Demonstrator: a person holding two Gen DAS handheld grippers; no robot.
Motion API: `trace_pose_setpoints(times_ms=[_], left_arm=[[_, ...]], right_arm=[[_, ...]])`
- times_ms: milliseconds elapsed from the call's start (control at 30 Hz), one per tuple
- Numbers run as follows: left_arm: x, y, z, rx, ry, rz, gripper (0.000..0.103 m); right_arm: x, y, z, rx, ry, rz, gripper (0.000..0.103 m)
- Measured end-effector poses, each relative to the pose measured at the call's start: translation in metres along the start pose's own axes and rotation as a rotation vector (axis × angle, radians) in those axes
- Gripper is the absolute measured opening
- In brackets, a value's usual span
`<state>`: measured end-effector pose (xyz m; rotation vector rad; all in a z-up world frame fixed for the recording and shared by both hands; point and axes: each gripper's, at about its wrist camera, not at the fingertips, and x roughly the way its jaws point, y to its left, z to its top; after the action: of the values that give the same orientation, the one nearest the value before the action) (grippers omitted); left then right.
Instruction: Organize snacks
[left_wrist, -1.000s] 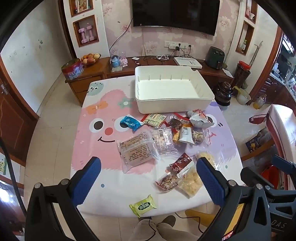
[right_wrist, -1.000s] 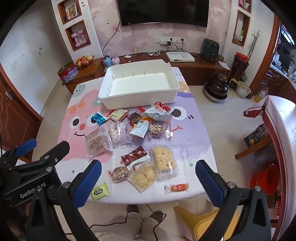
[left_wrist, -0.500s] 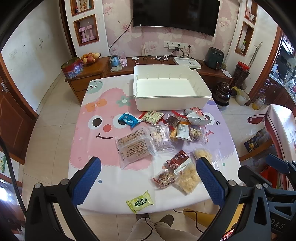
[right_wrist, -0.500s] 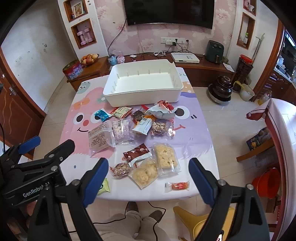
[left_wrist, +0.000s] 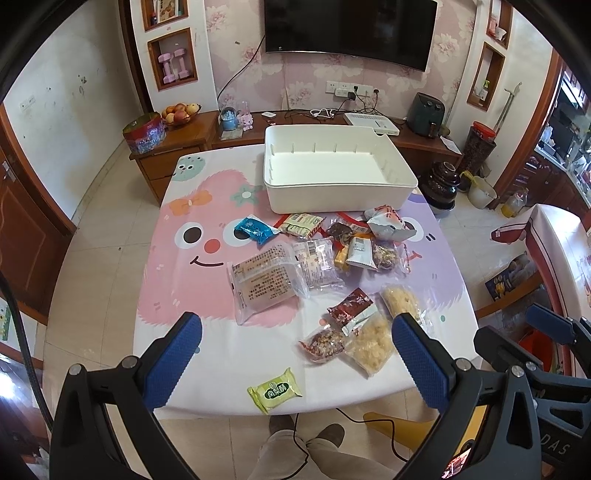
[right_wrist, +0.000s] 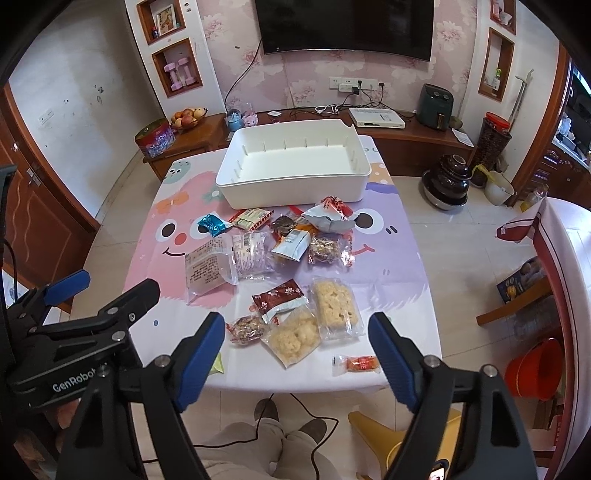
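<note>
A white bin (left_wrist: 334, 182) stands empty at the far side of the table; it also shows in the right wrist view (right_wrist: 295, 177). Several snack packets lie in front of it: a blue one (left_wrist: 254, 229), a large clear one (left_wrist: 266, 285), a dark red one (right_wrist: 279, 298), rice cakes (right_wrist: 335, 307), a green one (left_wrist: 275, 390) and a small orange candy (right_wrist: 360, 363) near the front edge. My left gripper (left_wrist: 293, 354) is open and empty above the front edge. My right gripper (right_wrist: 297, 356) is open and empty, above the rice cakes.
The table (left_wrist: 177, 295) wears a pink and purple cartoon cloth. A wooden TV cabinet (left_wrist: 184, 140) with a fruit bowl stands behind it. A yellow stool (right_wrist: 373, 424) and the person's legs are below the front edge. An orange bucket (right_wrist: 535, 369) sits right.
Both grippers have drawn back and risen a little, so the table looks smaller. The right gripper's fingers have narrowed slightly. No snack has moved.
</note>
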<state>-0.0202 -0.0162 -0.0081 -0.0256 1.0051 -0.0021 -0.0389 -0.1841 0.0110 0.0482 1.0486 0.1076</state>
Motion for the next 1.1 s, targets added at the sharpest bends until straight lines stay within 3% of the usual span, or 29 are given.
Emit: trace_pose_setpoints(times_ms=[300, 1100], left_arm=[[-0.007, -0.006, -0.017, 0.012, 0.0, 0.014, 0.102], [0.0, -0.014, -0.026, 0.019, 0.027, 0.018, 0.102]], right_arm=[[-0.004, -0.009, -0.017, 0.004, 0.007, 0.011, 0.081], [0.001, -0.04, -0.021, -0.017, -0.014, 0.066, 0.081]])
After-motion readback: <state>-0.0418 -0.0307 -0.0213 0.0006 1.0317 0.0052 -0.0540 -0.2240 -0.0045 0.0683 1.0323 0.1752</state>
